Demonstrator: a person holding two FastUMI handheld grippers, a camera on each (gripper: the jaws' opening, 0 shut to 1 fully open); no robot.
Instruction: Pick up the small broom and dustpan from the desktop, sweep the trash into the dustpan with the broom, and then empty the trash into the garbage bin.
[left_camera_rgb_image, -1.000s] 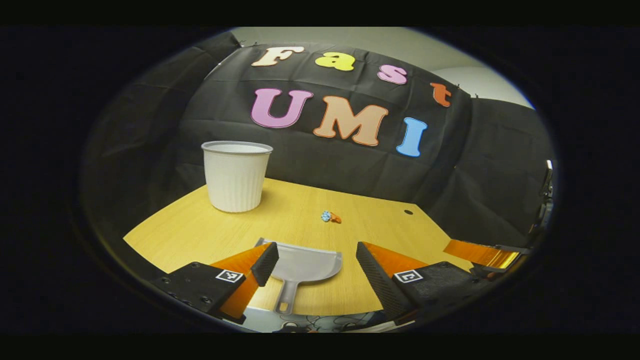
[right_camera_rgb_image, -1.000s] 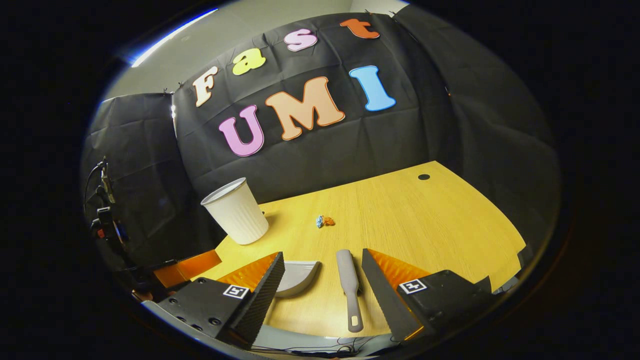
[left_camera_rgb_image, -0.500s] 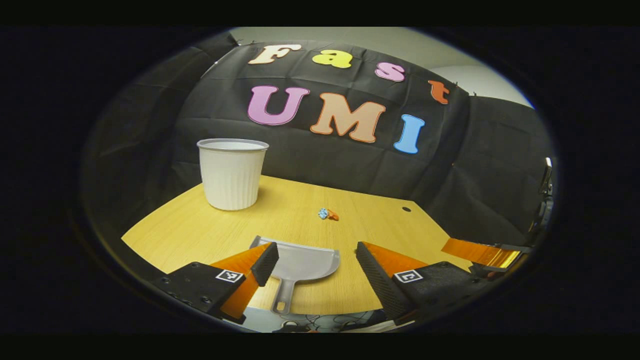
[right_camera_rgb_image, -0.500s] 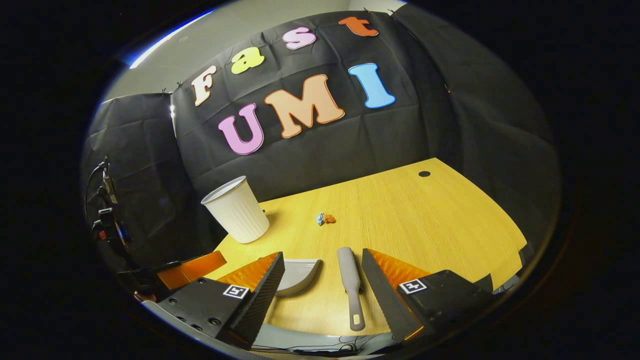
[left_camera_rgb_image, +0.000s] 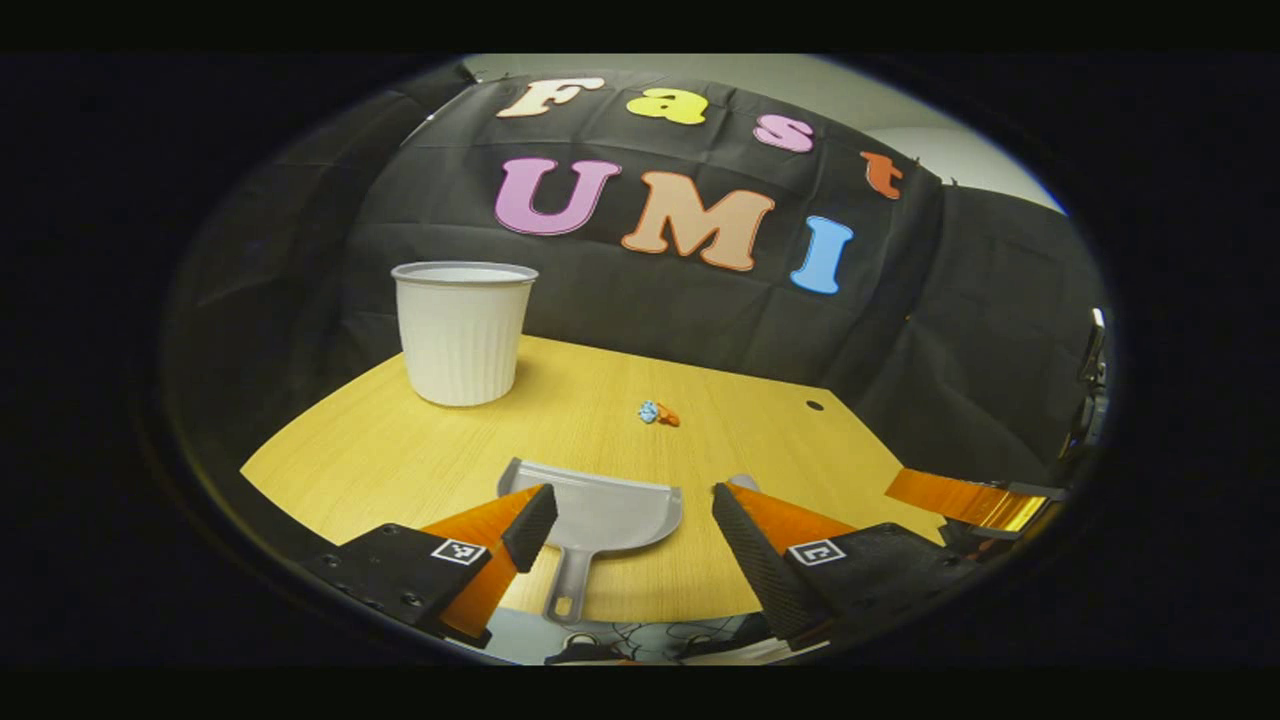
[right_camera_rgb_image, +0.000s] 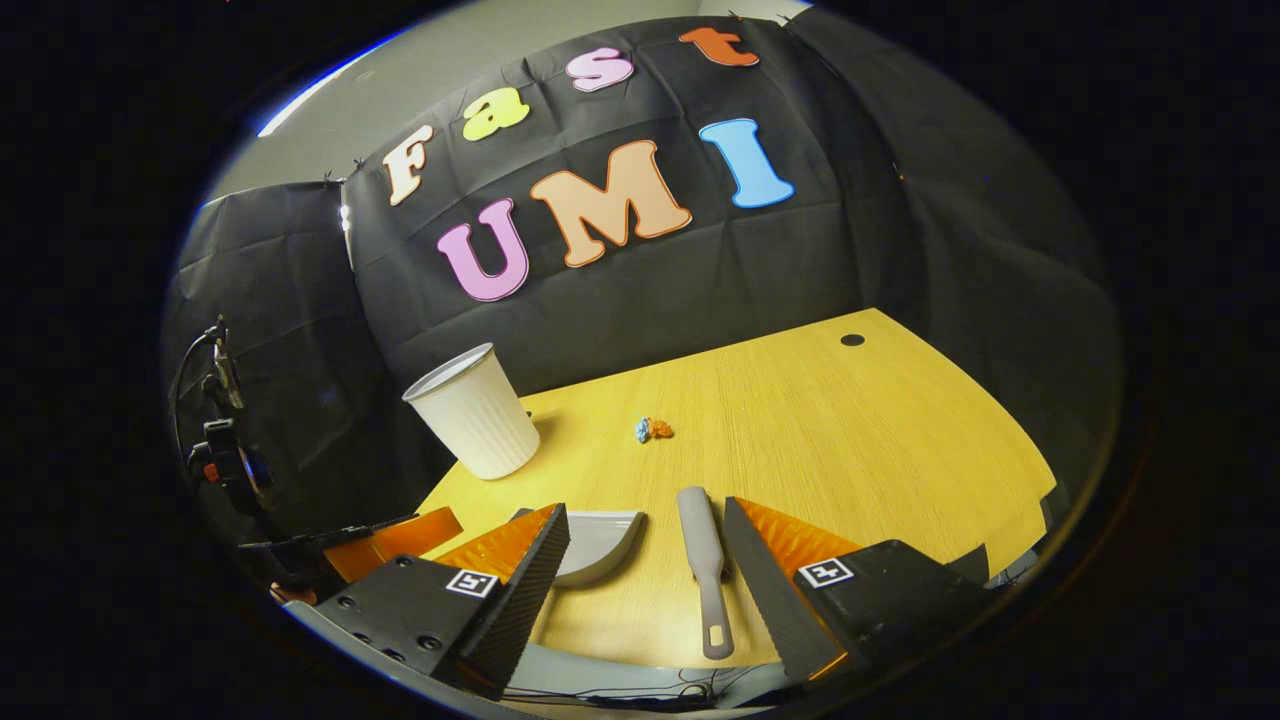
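Jaws of the left gripper (left_camera_rgb_image: 628, 518) and right gripper (right_camera_rgb_image: 646, 535) are held wide apart, nothing gripped: dustpan (left_camera_rgb_image: 598, 513), broom (right_camera_rgb_image: 702, 560) and trash (right_camera_rgb_image: 650, 429) lie untouched on the desk (right_camera_rgb_image: 860, 450).

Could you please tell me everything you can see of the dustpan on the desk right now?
The dustpan is small and grey, apparently plastic, with a wide shallow scoop, a raised curved back wall and a short handle with a hanging hole at its end. It lies flat on the wooden desk near the front edge, mouth facing the trash scraps, handle toward the camera. The left gripper, open, straddles it without touching. It looks empty.
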